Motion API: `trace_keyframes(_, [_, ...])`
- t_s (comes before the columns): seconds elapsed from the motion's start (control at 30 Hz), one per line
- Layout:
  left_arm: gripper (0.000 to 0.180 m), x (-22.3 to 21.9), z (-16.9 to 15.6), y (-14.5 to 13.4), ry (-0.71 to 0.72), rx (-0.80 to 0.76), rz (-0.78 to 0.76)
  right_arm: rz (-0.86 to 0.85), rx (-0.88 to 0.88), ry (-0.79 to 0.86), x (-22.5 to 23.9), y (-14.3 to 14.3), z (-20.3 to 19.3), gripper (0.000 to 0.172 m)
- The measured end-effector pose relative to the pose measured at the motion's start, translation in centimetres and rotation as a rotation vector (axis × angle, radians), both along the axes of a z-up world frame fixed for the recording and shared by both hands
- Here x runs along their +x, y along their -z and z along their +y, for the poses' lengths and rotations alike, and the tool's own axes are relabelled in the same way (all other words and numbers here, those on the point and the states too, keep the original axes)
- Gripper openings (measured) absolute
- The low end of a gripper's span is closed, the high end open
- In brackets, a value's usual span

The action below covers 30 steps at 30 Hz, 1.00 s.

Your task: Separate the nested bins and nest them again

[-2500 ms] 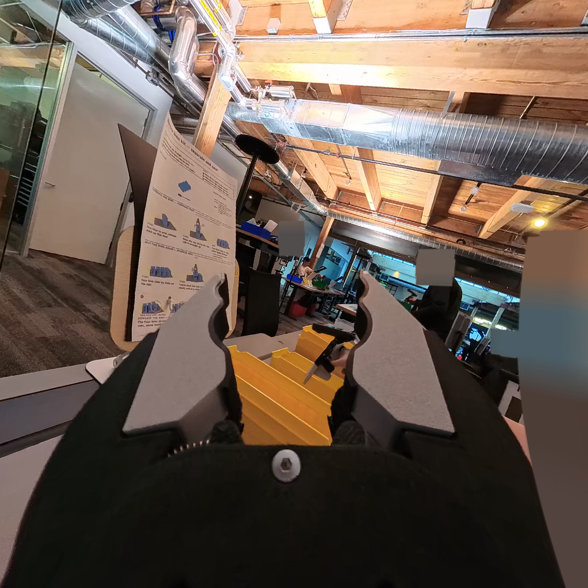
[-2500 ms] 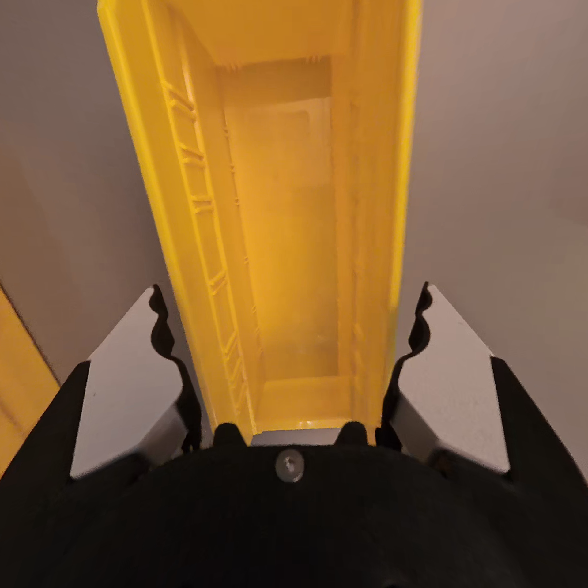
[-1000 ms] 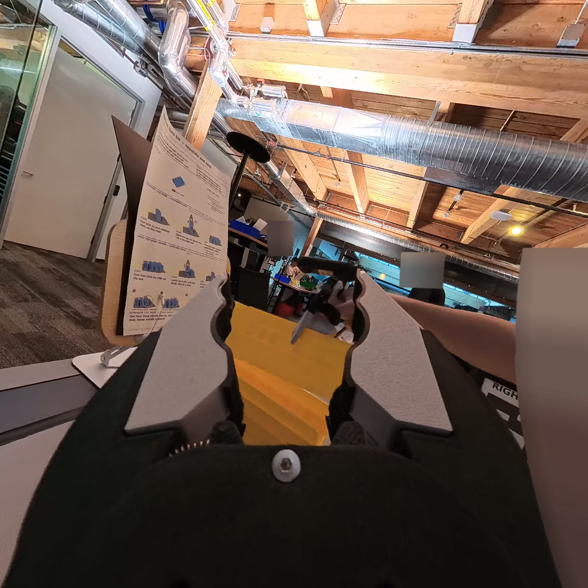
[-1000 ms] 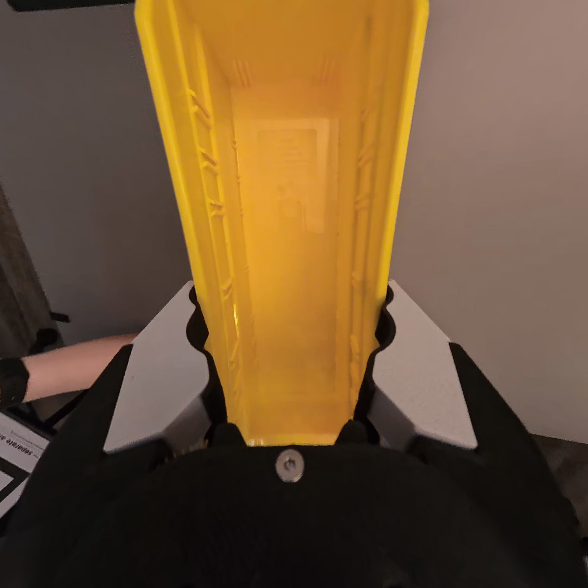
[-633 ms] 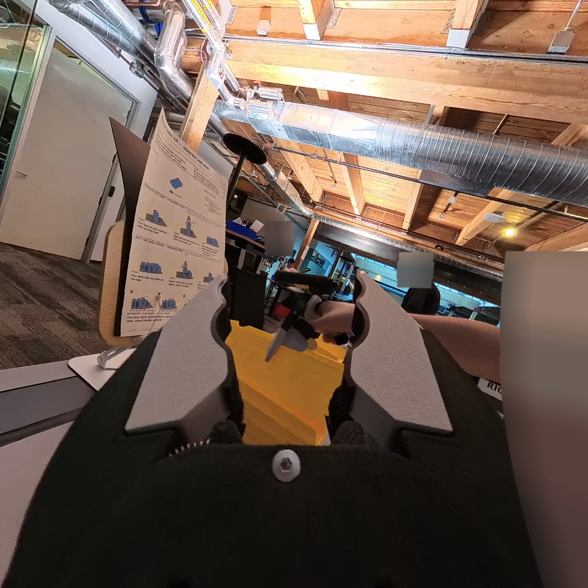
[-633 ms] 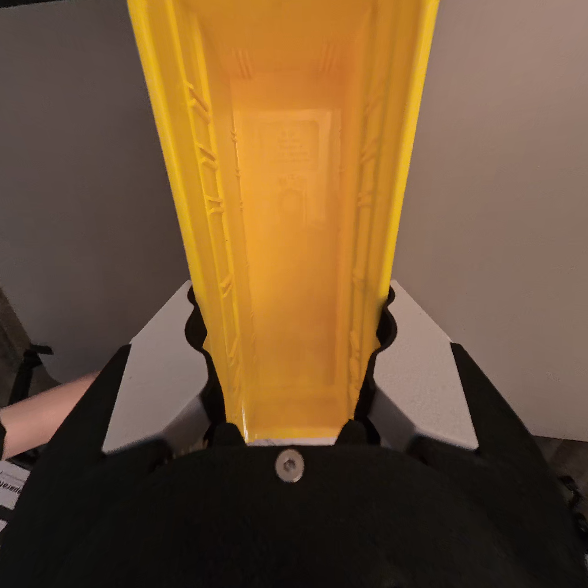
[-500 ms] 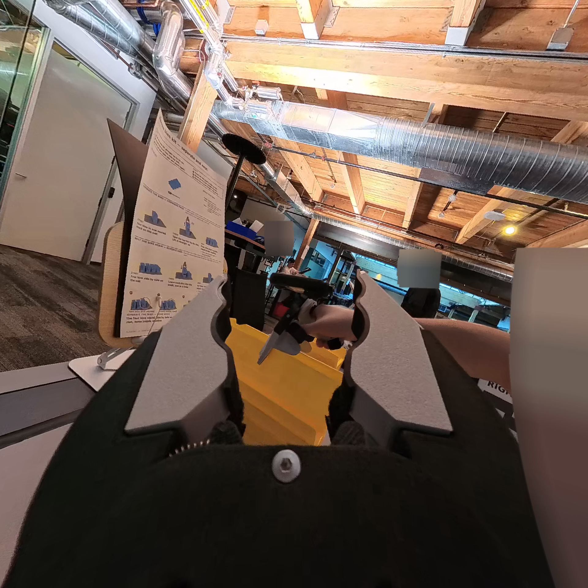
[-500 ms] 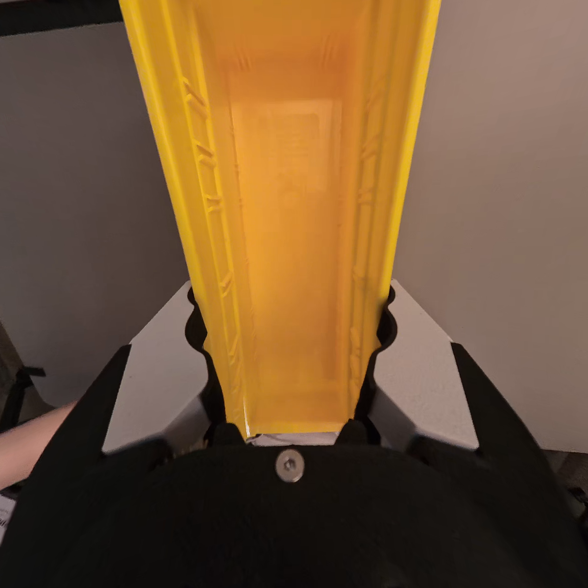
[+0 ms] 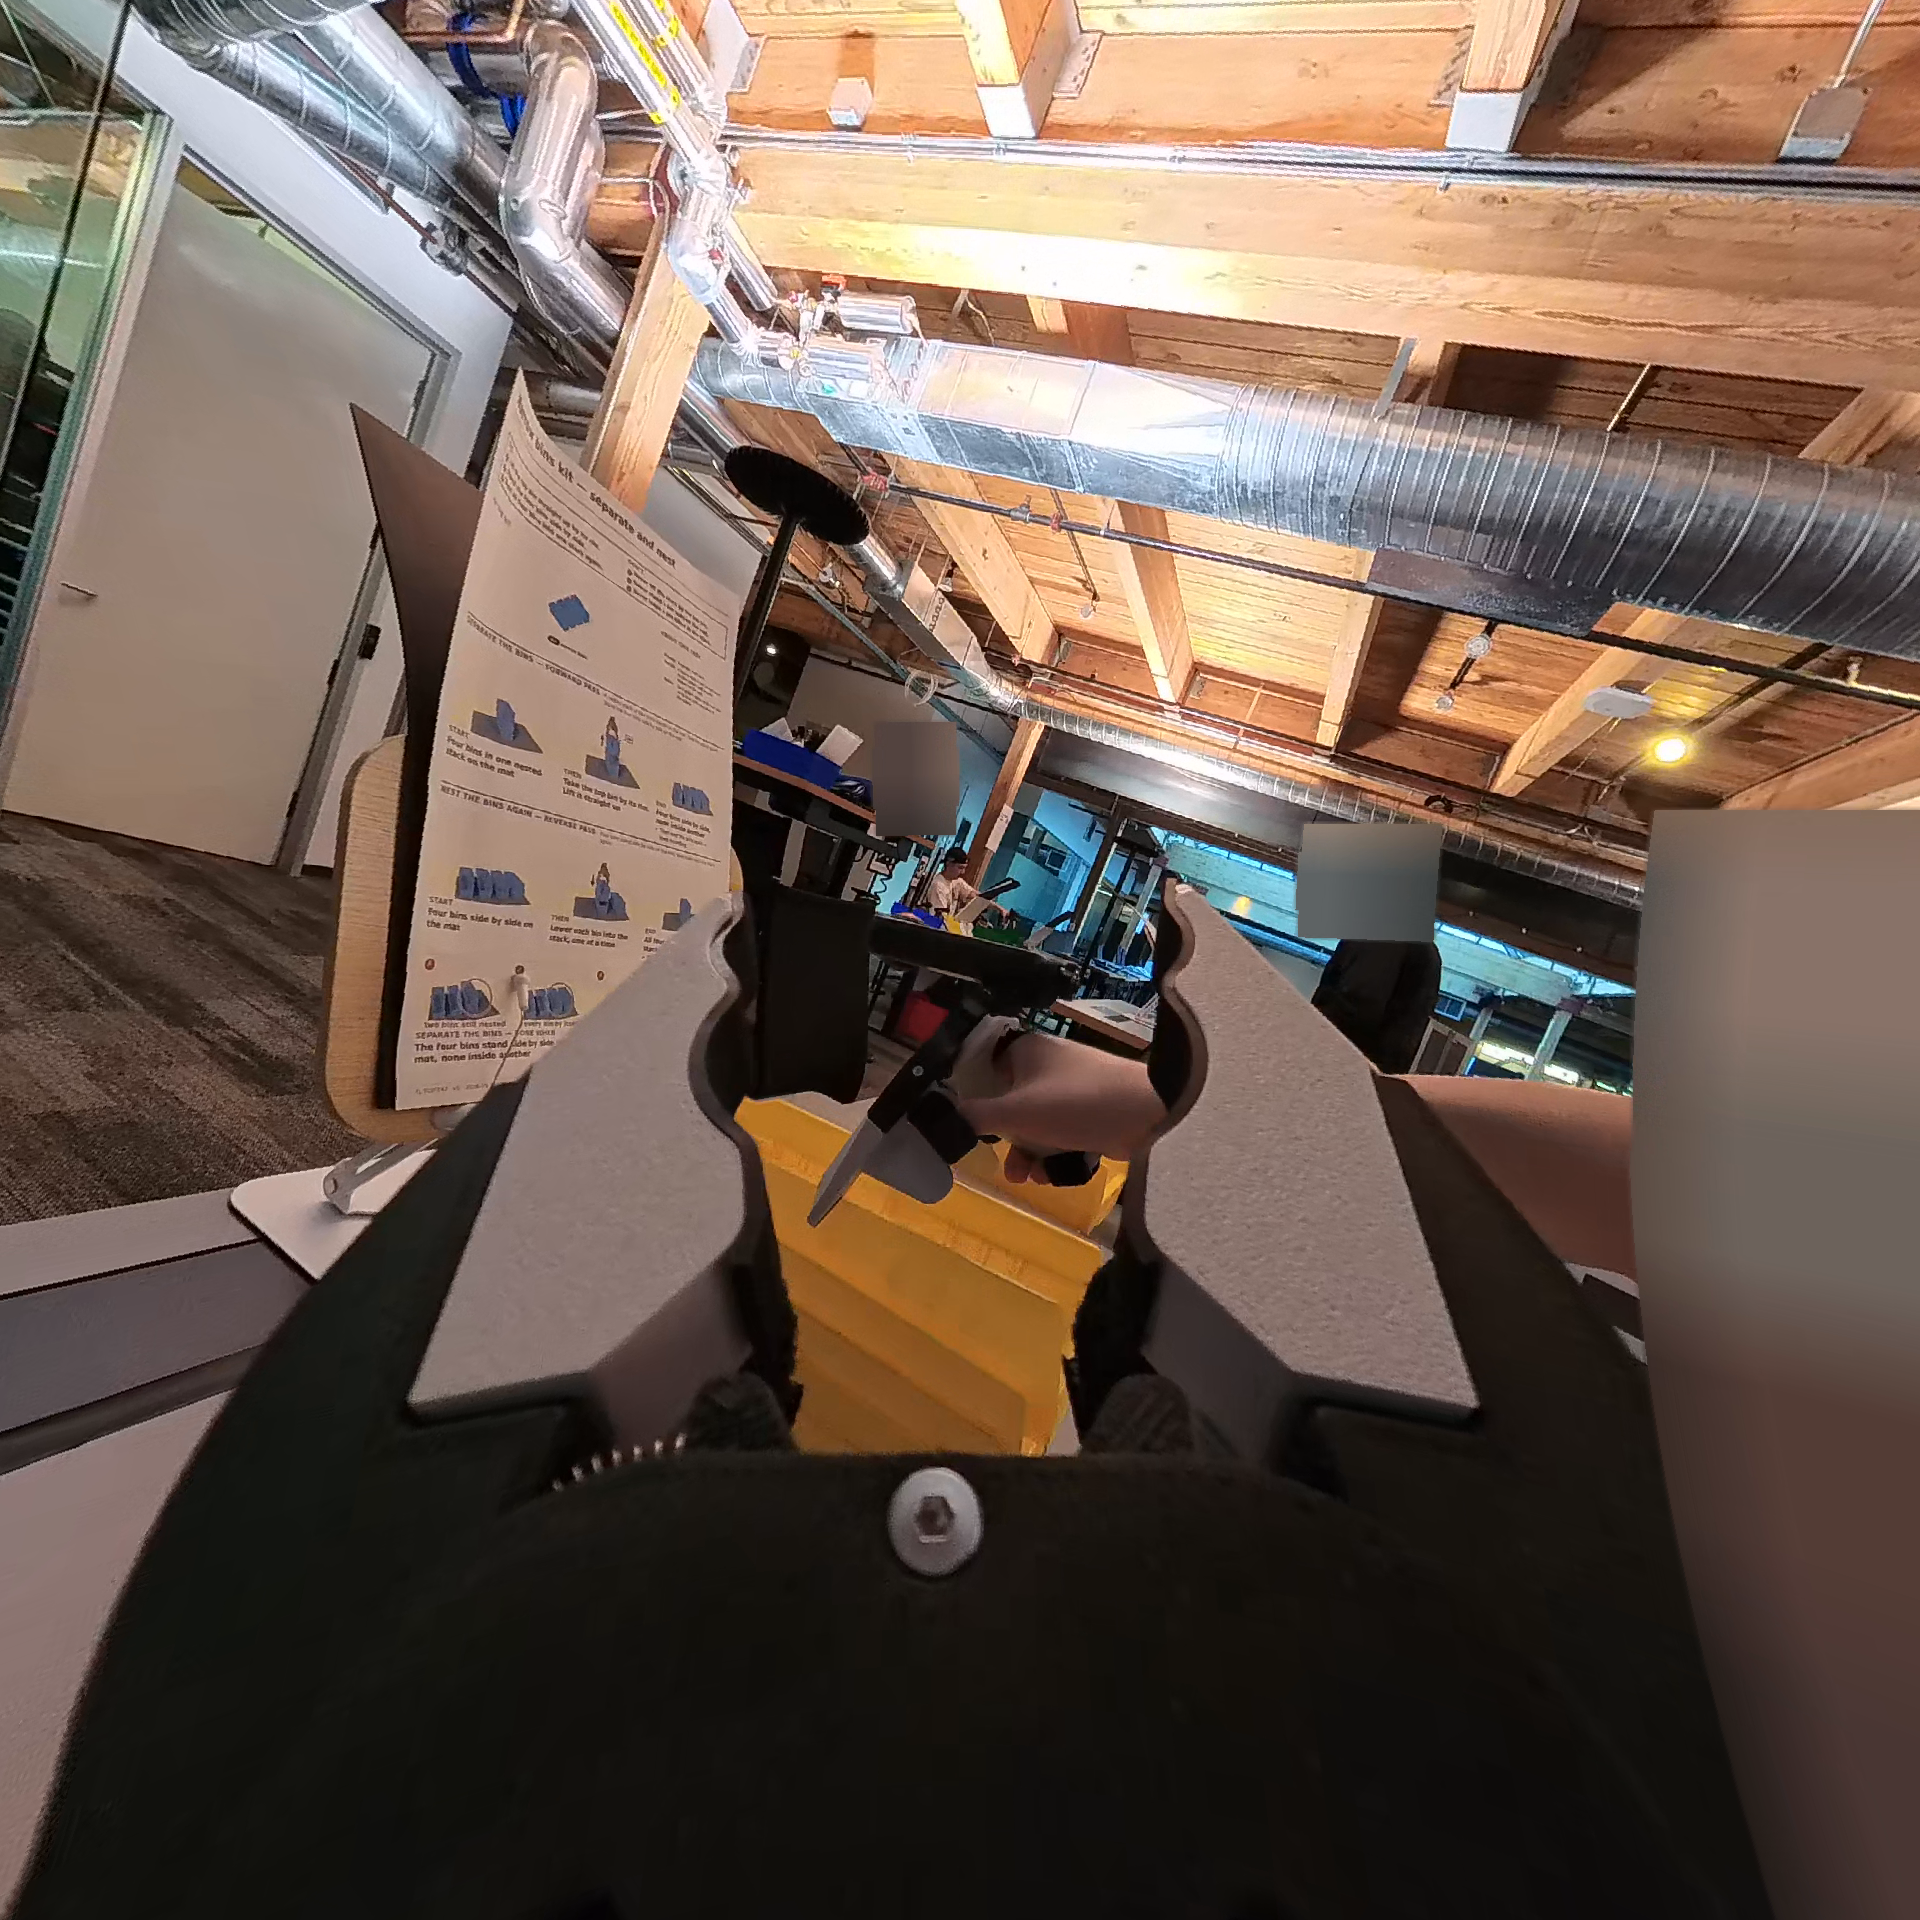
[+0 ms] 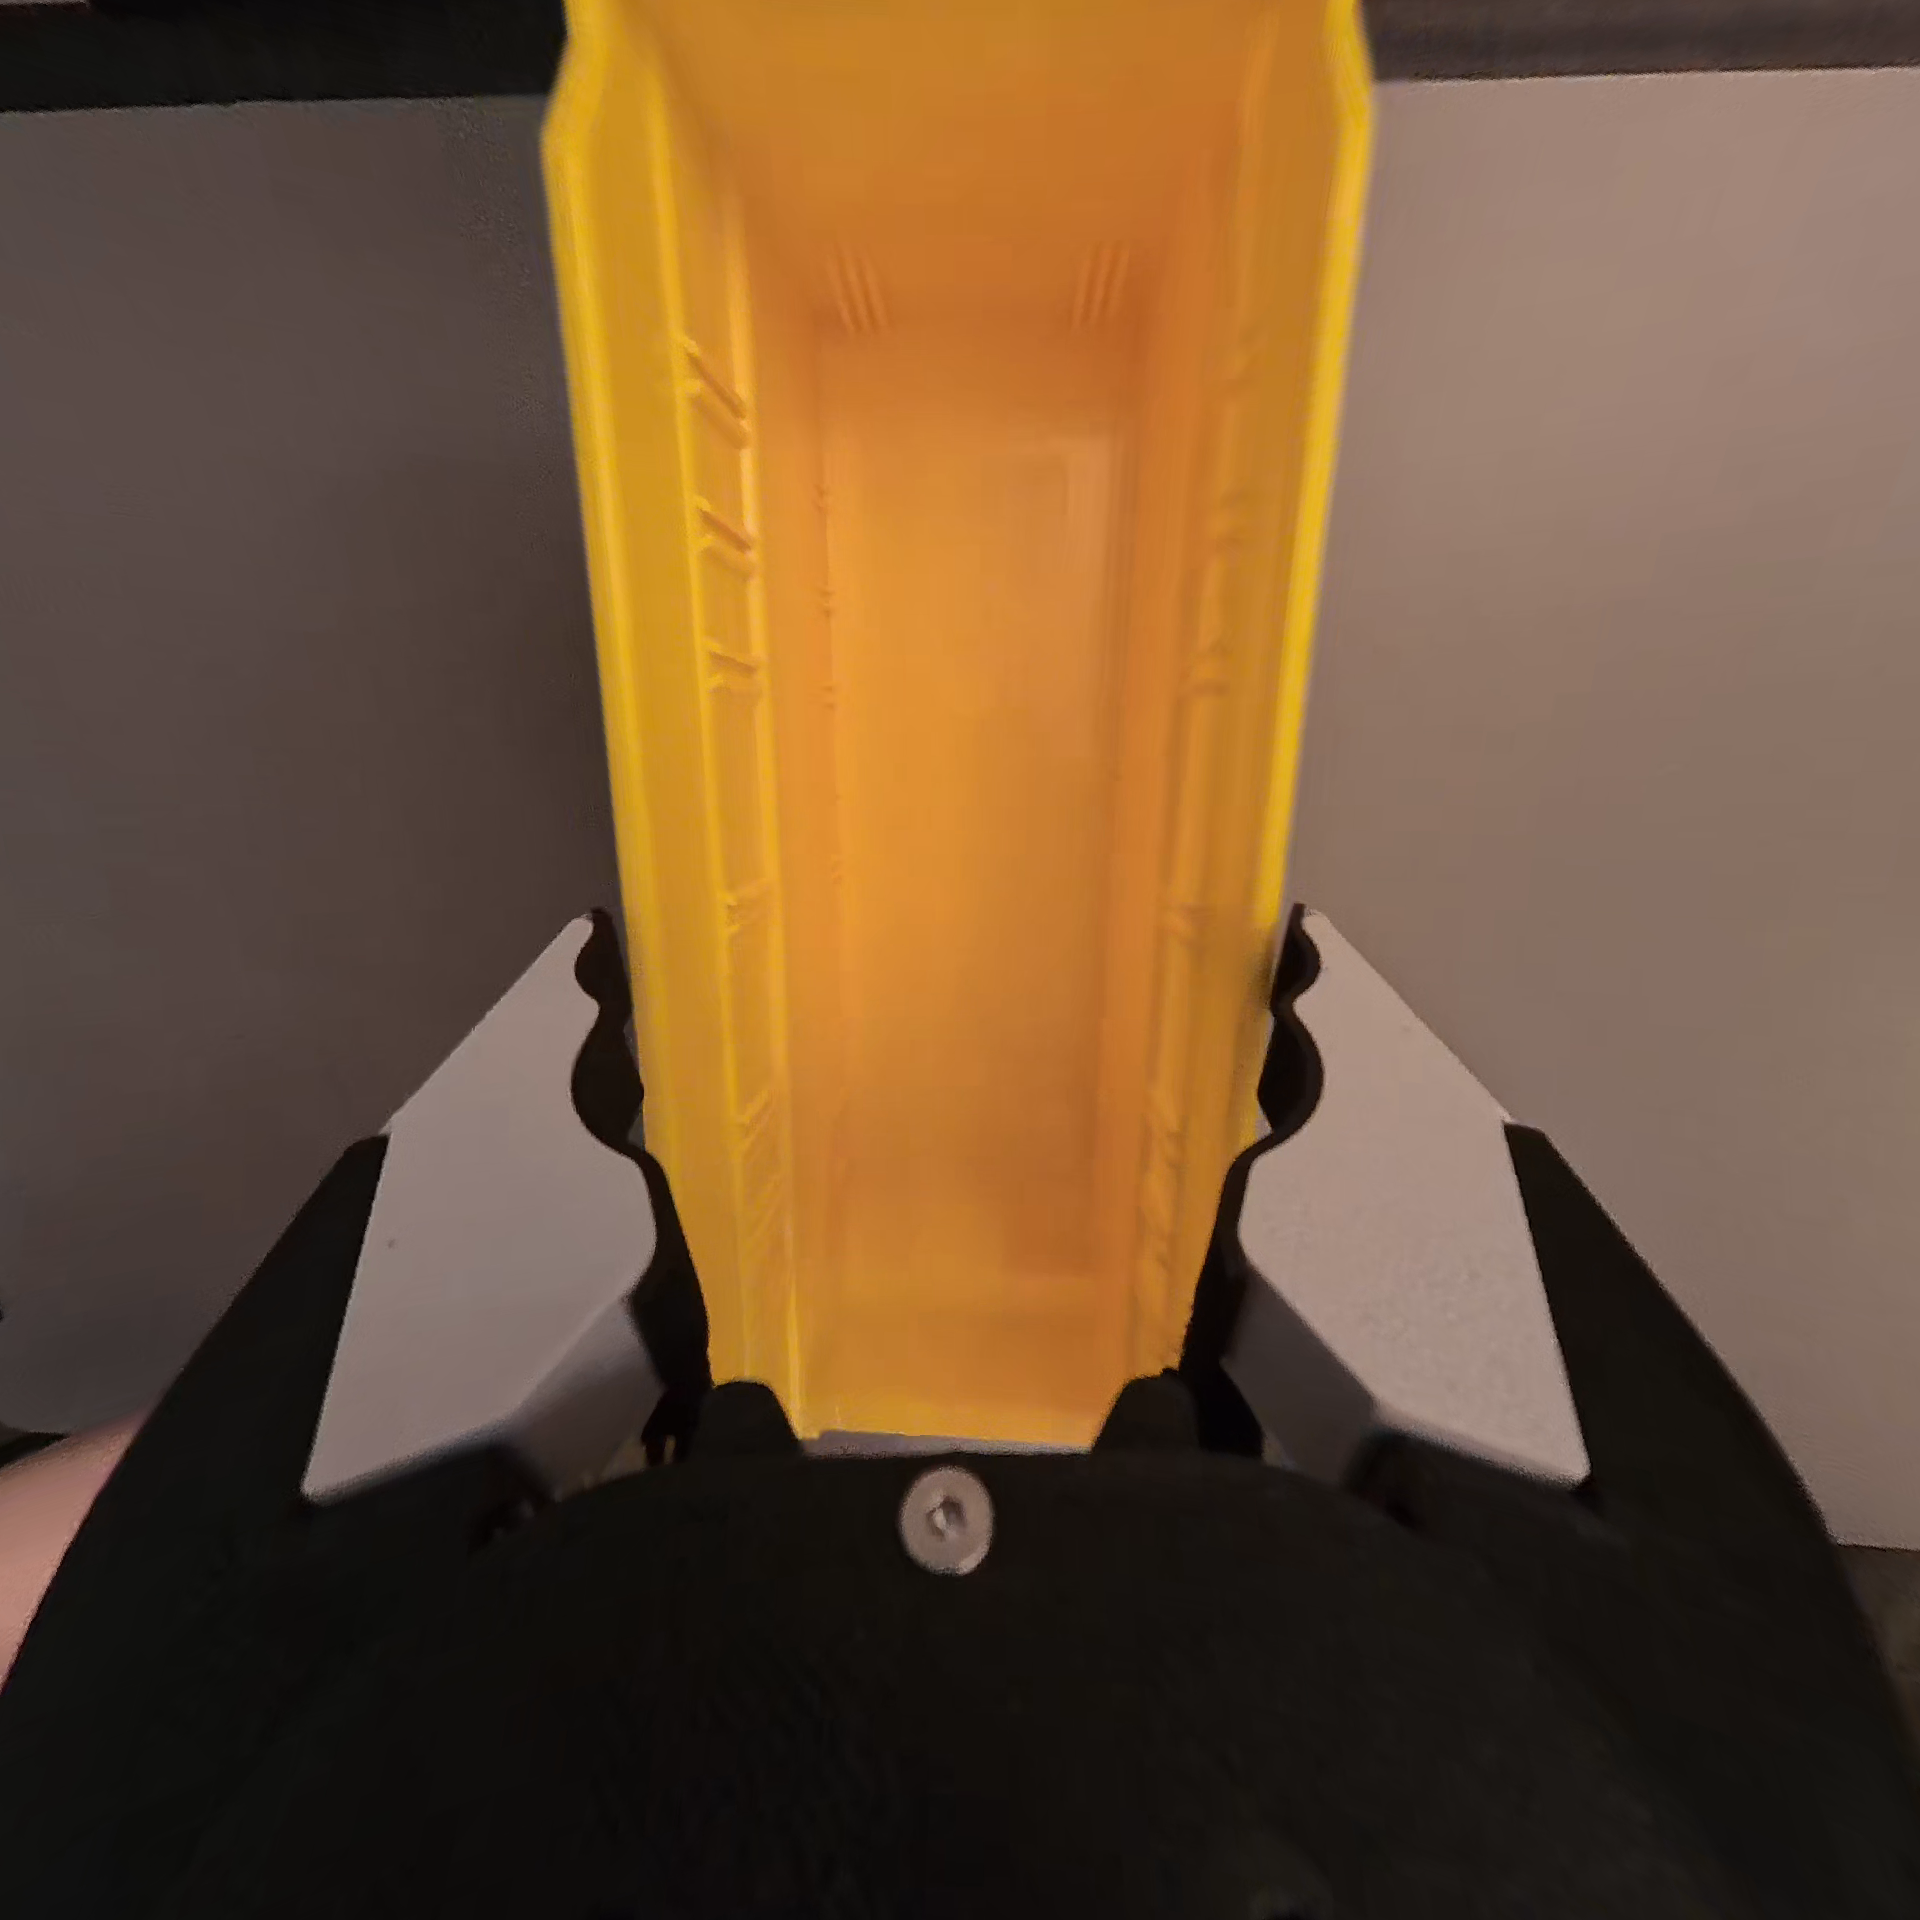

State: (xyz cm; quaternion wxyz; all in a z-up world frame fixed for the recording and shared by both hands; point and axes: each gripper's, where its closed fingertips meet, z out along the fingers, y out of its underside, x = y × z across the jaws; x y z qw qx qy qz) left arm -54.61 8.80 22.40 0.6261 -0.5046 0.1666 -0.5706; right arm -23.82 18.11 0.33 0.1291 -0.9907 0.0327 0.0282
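Compared with a moment ago, the fingers (image 10: 499, 1164) of the right gripper (image 10: 945, 935) are seen drawn apart: a narrow gap is now visible on each side of the yellow bin (image 10: 966, 727) between them, so the bin is no longer pressed. Its open inside is turned to the camera, above the grey table (image 10: 260, 623), and its far end runs past the table's far edge. The left gripper (image 9: 951, 914) has stayed clamped, at medium width, on the stack of yellow bins (image 9: 914, 1320), low between its fingers. One hand (image 9: 1070, 1101) is seen beyond the stack, where the right gripper has come lower. One instruction sheet (image 9: 561, 790) stands at the table's far left corner. Two grippers are counted; the bins in the stack cannot be counted.
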Motion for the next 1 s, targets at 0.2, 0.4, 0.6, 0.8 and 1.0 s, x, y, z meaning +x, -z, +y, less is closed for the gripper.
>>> trace_keyframes(0.2, [0.075,0.1,0.0,0.0,0.001,0.0,0.003,-0.031,0.058,-0.071,-0.2,-3.3,0.0,0.118])
trace_keyframes(0.4, [0.075,-0.1,0.2,0.2,-0.001,-0.009,0.001,0.075,-0.021,-0.388,-2.4,-3.6,-4.3,0.091])
trace_keyframes(0.6, [0.075,-0.9,0.3,0.1,-0.014,-0.009,-0.021,-0.239,0.011,-1.153,-0.7,-1.9,-11.5,0.072])
trace_keyframes(0.8, [0.075,-0.9,0.8,0.4,-0.022,-0.027,-0.014,-0.23,0.189,-1.21,-0.3,-2.3,-10.6,0.073])
trace_keyframes(1.0, [0.075,-0.3,1.5,1.0,-0.051,-0.056,0.02,-0.301,0.528,-1.173,-0.9,-8.8,1.2,0.067])
